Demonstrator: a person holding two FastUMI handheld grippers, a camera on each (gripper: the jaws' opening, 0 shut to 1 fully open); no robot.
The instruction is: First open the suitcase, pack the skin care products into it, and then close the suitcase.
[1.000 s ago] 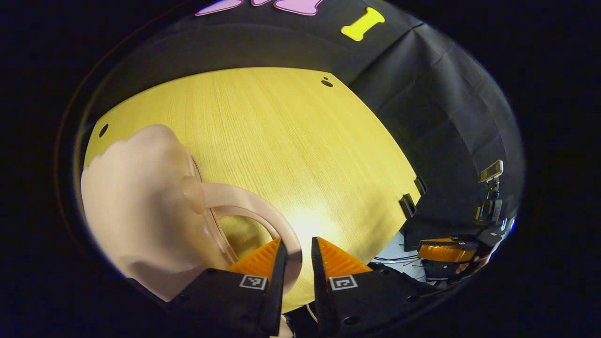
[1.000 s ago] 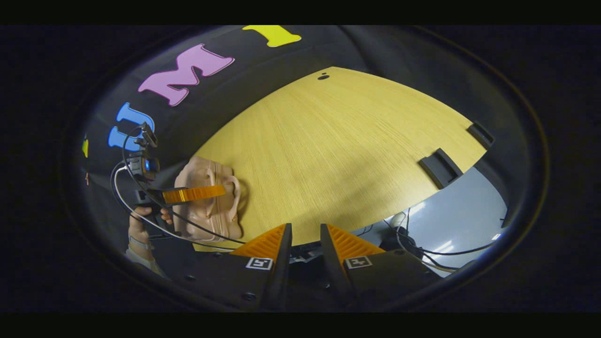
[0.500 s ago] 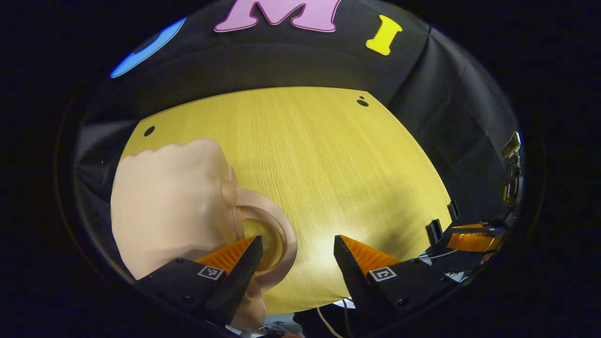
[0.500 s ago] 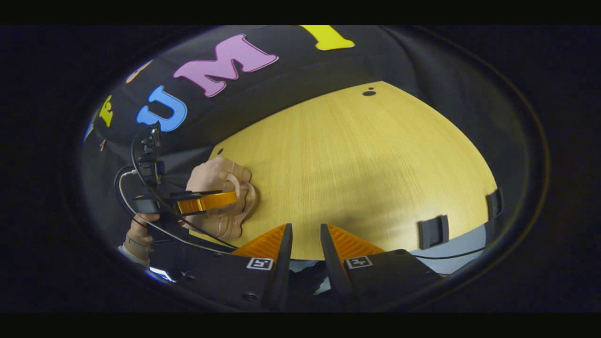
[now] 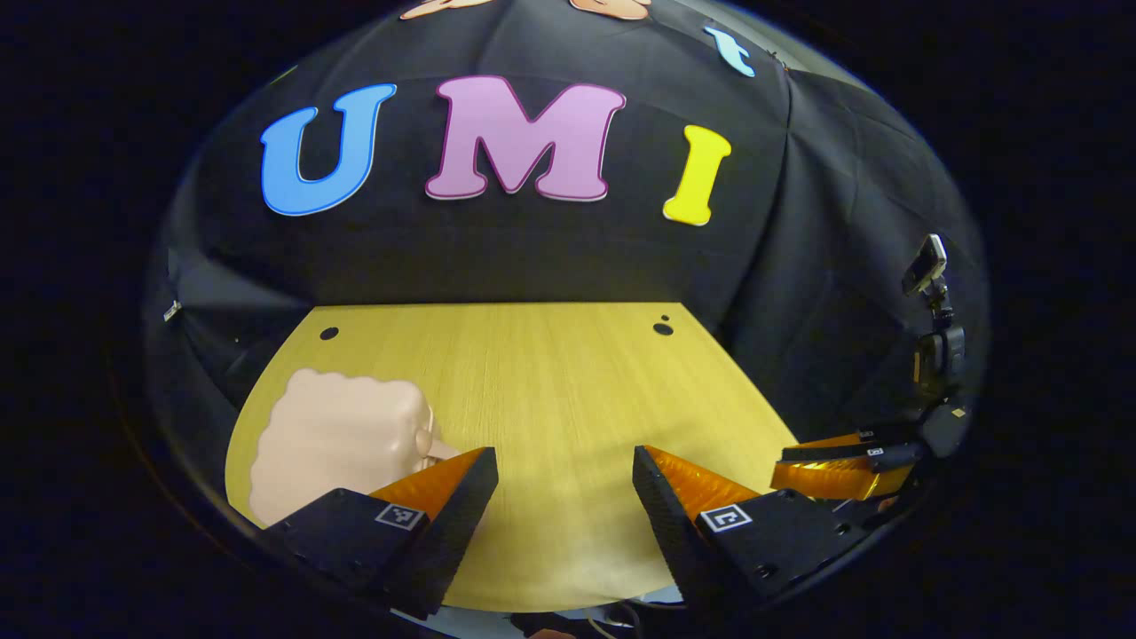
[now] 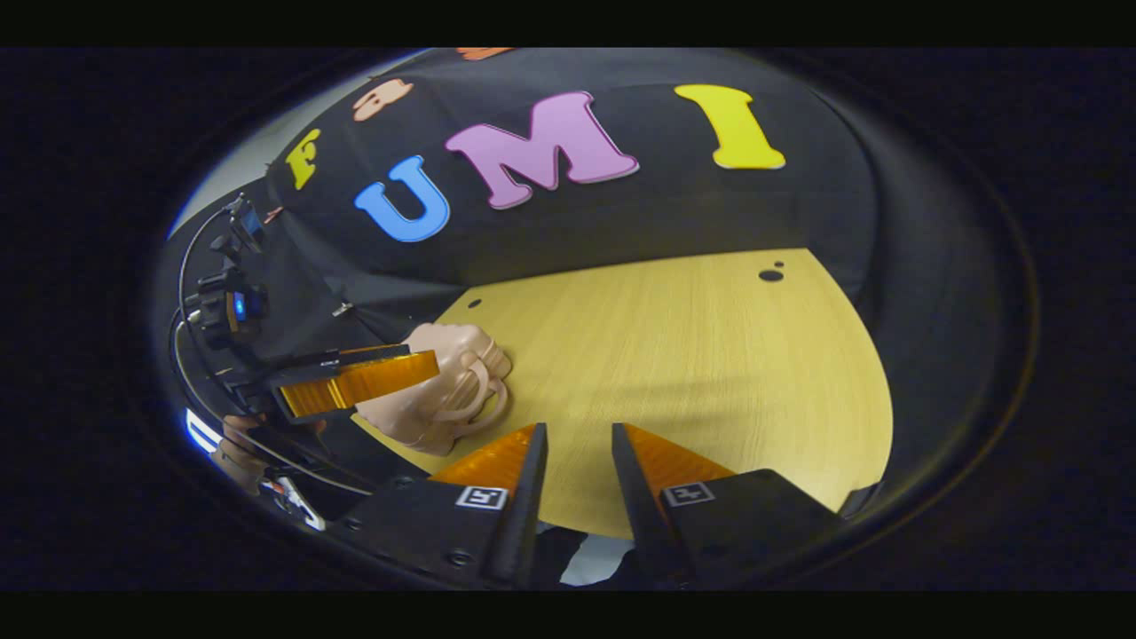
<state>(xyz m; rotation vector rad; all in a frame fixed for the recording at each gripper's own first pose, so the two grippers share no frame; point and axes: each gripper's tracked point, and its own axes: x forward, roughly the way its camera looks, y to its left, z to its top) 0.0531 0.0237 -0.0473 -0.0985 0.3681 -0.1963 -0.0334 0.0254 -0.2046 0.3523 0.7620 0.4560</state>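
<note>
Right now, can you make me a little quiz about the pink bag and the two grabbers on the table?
1. True or false: the pink bag lies zipped shut on the wooden table.
2. Which gripper has its fingers spread wide: the left gripper or the right gripper?
3. In the right gripper view, the bag's handle is: A) gripped by the left gripper, B) lying free on the bag, C) hanging off the table.

Key: 1. True, no opening shows. 2. The left gripper; the right gripper's fingers stand close together with a narrow gap. 3. B.
</note>
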